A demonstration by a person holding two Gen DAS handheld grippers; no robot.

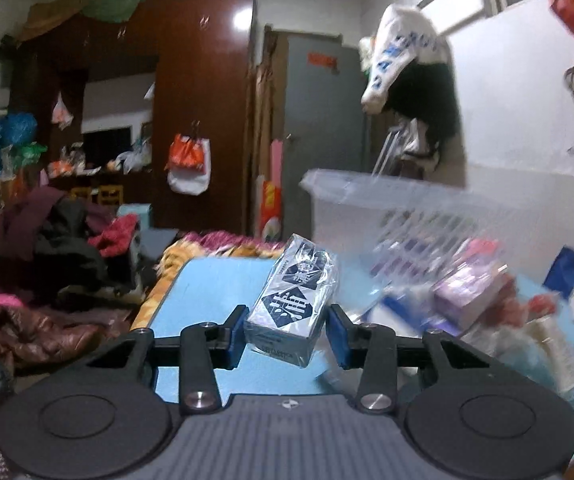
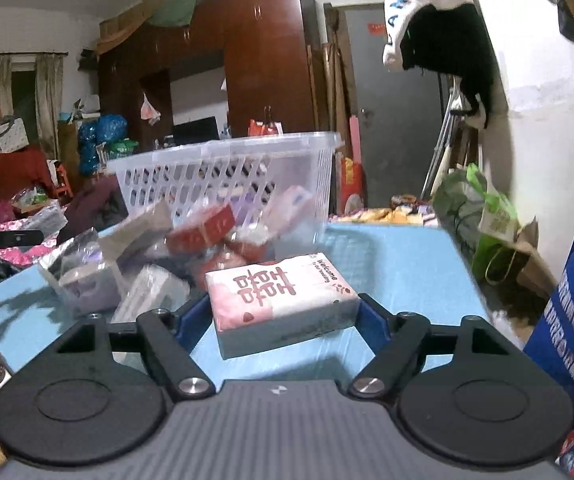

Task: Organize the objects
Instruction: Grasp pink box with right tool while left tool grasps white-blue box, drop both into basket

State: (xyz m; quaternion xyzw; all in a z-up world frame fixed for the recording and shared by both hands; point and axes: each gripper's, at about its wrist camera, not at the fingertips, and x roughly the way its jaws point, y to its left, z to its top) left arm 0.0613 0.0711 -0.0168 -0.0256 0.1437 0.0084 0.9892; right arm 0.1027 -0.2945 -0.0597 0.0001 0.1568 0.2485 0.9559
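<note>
Both grippers are at the pick stage, each with a small box between its jaws, basket as the likely drop point.

Left gripper [image 1: 286, 330]: jaws either side of a grey-and-navy box [image 1: 293, 300] wrapped in clear film. The left pad looks to be touching, but a sliver of gap shows on the right, so I can't tell whether it's clamped. The box is tilted, its front end off the blue desk [image 1: 215, 284].

Right gripper [image 2: 285, 316]: jaws bracketing a pink-and-white box [image 2: 283, 300] with red characters. It looks gripped across its width, though contact at the pads is not clearly visible. Box lies flat, low over the desk.

White slotted basket [image 2: 223, 168] sits beyond, tipped, with red, purple and grey packets spilled in a heap in front of it.

Next move, my read: confirm grip, lift clear of the heap, carry each box over the basket rim. The film wrap looks slippery, so squeeze square on the sides.
</note>
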